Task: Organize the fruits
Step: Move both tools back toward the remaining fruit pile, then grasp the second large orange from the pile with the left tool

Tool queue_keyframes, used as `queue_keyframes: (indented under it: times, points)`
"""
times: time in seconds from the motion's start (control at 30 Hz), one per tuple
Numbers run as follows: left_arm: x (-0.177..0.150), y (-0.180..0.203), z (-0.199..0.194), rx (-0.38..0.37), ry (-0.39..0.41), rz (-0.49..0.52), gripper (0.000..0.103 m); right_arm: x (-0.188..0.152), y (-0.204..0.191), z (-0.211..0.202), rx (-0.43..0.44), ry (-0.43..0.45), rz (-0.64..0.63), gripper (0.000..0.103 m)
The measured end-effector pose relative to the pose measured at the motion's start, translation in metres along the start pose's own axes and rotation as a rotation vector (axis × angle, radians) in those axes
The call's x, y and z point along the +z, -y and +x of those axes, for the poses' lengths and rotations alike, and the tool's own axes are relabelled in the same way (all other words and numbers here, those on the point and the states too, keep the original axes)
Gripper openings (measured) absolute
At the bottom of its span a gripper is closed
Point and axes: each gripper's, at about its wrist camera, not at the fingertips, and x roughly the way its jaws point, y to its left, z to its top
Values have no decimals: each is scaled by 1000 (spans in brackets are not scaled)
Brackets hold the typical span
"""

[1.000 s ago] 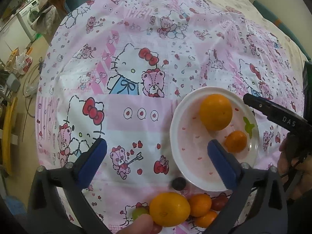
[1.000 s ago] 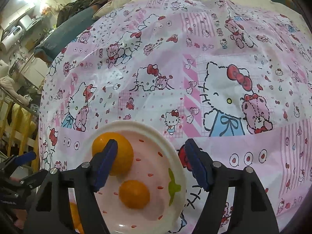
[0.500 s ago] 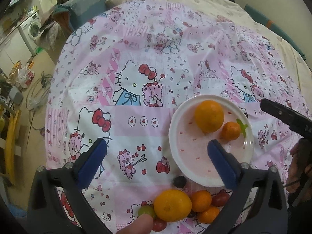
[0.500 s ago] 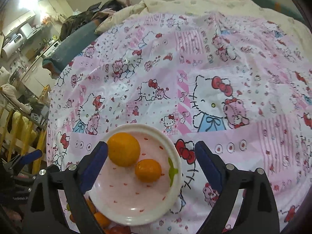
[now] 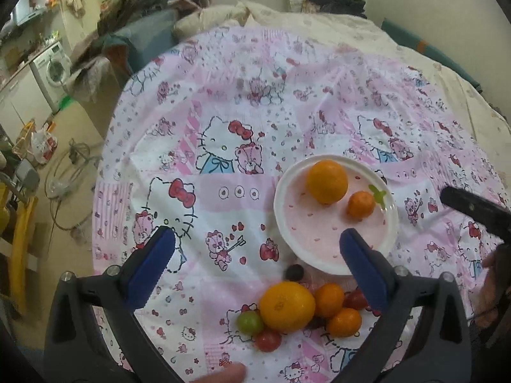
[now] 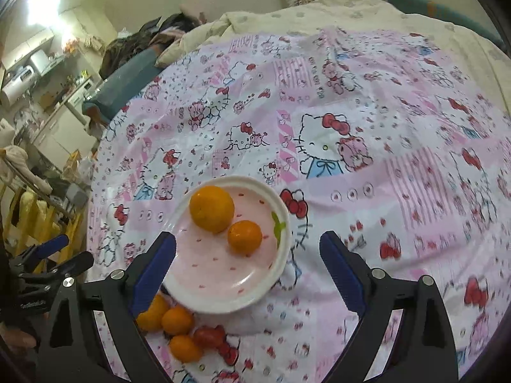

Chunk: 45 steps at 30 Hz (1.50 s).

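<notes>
A white plate [image 5: 287, 223] [image 6: 255, 290] with a pink speckled inside holds a large orange [image 5: 326, 181] [image 6: 211, 209] and a small tangerine [image 5: 361, 205] [image 6: 244, 236]. In front of it on the cloth lies a pile: a big orange [image 5: 286, 307], tangerines [image 5: 329, 300] [image 6: 177, 320], a green tomato [image 5: 249, 323], red tomatoes [image 5: 268, 340] [image 6: 209, 336] and a dark grape [image 5: 294, 272]. My left gripper [image 5: 257, 247] is open and empty, raised above the pile. My right gripper [image 6: 247, 252] is open and empty above the plate.
A pink Hello Kitty cloth [image 5: 242, 127] covers the round surface. A cream quilt [image 6: 319, 12] lies behind. The floor with a washing machine [image 5: 52, 70], cables and bags is at the left. The right gripper's arm [image 5: 472, 207] shows at the right edge.
Both grippers have pulled back and up from the plate, so more of the cloth and the whole fruit pile show. The fruit has not moved.
</notes>
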Motion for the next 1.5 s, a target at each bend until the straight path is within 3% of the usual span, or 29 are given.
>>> queue_keyframes:
  times: [0.37, 0.53, 0.7, 0.83, 0.87, 0.93, 1.1, 1.17, 1.23, 1.3, 1.4, 1.5]
  points:
    - [-27, -5, -12, -64, -38, -37, 102, -52, -15, -39, -14, 7, 15, 94]
    - [-35, -7, -8, -40, -59, -36, 102, -68, -3, -40, -47, -9, 75, 94]
    - [-45, -12, 15, -58, -161, -77, 101, -70, 18, -32, -87, -30, 167, 94]
    - [-56, 2, 37, -88, -249, -26, 100, -72, 29, -27, -89, -56, 222, 94]
    - [-59, 7, 43, -97, -275, -7, 99, -72, 30, -26, -87, -62, 228, 94]
    - [-64, 14, 52, -122, -313, -3, 88, -72, 30, -25, -87, -66, 229, 94]
    - [-70, 17, 70, -112, -361, -12, 88, -72, 40, -29, -90, -46, 274, 94]
    - [-68, 16, 79, -94, -398, 12, 86, -72, 45, -28, -79, -52, 303, 94]
    - [-62, 16, 85, -132, -463, 40, 85, -72, 48, -26, -75, -62, 318, 94]
    - [-54, 22, 88, -181, -512, 126, 85, -73, 51, -22, -77, -77, 334, 94]
    - [-48, 34, 96, -160, -545, 293, 85, -73, 54, -18, -56, -93, 358, 94]
    - [-48, 37, 107, -177, -592, 341, 85, -71, 53, -16, -42, -93, 366, 94]
